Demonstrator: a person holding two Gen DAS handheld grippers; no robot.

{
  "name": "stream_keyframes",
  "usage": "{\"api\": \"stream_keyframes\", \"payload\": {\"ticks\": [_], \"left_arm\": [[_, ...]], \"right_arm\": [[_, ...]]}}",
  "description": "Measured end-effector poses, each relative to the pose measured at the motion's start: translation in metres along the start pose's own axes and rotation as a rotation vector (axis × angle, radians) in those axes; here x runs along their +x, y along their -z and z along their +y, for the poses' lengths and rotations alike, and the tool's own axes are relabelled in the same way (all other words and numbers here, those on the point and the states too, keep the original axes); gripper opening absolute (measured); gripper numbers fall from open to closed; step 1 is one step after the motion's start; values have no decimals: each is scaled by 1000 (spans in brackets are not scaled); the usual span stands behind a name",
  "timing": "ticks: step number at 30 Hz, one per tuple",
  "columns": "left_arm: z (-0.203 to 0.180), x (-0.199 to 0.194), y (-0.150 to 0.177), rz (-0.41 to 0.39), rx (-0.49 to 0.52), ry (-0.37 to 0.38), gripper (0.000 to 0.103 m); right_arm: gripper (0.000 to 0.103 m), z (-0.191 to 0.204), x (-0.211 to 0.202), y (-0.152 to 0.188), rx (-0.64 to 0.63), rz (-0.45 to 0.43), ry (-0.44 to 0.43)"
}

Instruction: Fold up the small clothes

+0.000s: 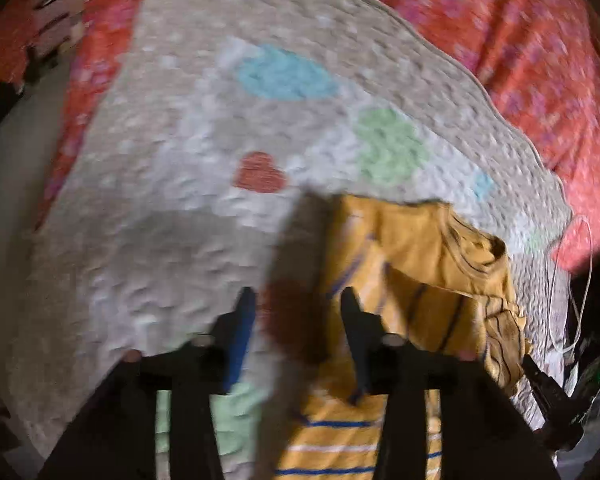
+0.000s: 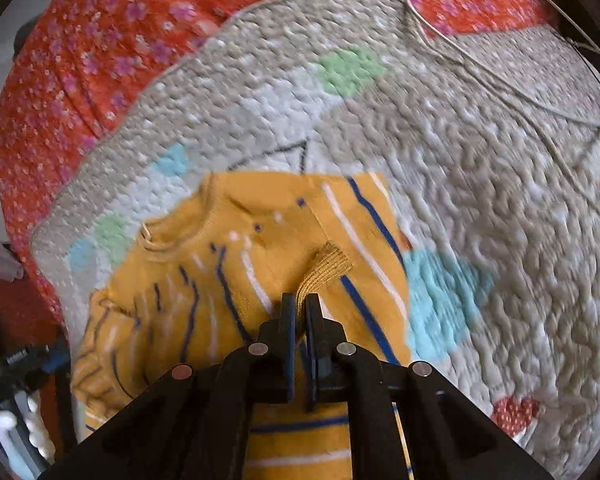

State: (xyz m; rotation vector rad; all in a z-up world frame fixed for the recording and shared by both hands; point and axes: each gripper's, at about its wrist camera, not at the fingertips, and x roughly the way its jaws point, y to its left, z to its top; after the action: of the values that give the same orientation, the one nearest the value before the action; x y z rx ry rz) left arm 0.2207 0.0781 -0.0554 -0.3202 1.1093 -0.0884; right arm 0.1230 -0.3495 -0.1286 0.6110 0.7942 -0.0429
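Observation:
A small yellow sweater (image 2: 284, 224) with blue and white stripes lies on a quilted grey mat (image 2: 480, 208). My right gripper (image 2: 300, 304) is shut on the sweater's ribbed yellow cuff (image 2: 324, 268), with the sleeve drawn over the body. In the left wrist view the sweater (image 1: 412, 256) lies bunched at the right. My left gripper (image 1: 298, 300) is open and empty, low over the mat at the sweater's left edge; its right finger is over the yellow cloth.
The mat (image 1: 180, 160) has blue, green and red patches and lies on a red floral bedsheet (image 2: 80, 52). A thin white cable (image 2: 500, 76) loops over the mat's far right. Clutter (image 2: 20, 380) sits off the bed at lower left.

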Motion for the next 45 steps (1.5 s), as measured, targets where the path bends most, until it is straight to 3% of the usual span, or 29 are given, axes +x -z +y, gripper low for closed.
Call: {"api": "stream_keyframes", "payload": {"ticks": [3,5,6,7,8,12,14,15,16,18,22,25,29,32,37,39,40,42,43,45], "left_arm": [[-33,23,0,49,92,-22,59],[-49,41,1,91,146,-69,59],[-55,51,2,119,170,-99,46],[-60,59,2,137,193,-147,16],[-61,61,2,142,197,-155,11],[-42,46,-5,93,108,-127,11],[-18,39,-6,71,17,-75,11],[-6,37,-5,68,-27,-53,11],[1,38,-4,70,-50,-48,11],[12,41,2,65,-83,-54,12],[36,31,9,46,-184,38,15],[54,8,13,13,-203,18,15],[56,-36,17,-67,-148,-11,15],[26,-53,18,-106,-41,17,15],[-33,-17,22,-15,127,77,32],[-42,13,30,82,170,23,32],[-42,26,34,110,184,-20,31],[-40,23,41,74,227,-34,27],[-39,17,44,67,238,-34,27],[-36,-2,52,53,247,-9,28]], "right_arm": [[6,-8,-4,7,13,-3,-18],[8,-10,-10,8,10,-10,-34],[8,-9,-13,9,7,-16,-39],[8,-9,-16,8,3,-21,-44],[8,-8,-20,8,-4,-30,-51],[8,-6,-31,6,-25,-59,-75],[11,-5,-34,5,-28,-73,-77],[15,-6,-35,4,-21,-81,-77],[28,-9,-34,2,-7,-84,-71],[37,-14,-31,2,21,-91,-54],[37,-25,-26,1,75,-86,-61],[37,-29,-24,-1,92,-80,-74],[37,-18,-22,-3,68,-105,-47],[37,-3,-20,1,50,-122,-27],[36,26,-4,16,-22,-58,-61],[34,21,11,19,-16,31,-77],[25,12,14,19,4,49,-62],[20,-1,4,17,23,43,-20],[27,-6,-5,18,25,34,-4],[28,-16,-31,23,6,17,11]]}}
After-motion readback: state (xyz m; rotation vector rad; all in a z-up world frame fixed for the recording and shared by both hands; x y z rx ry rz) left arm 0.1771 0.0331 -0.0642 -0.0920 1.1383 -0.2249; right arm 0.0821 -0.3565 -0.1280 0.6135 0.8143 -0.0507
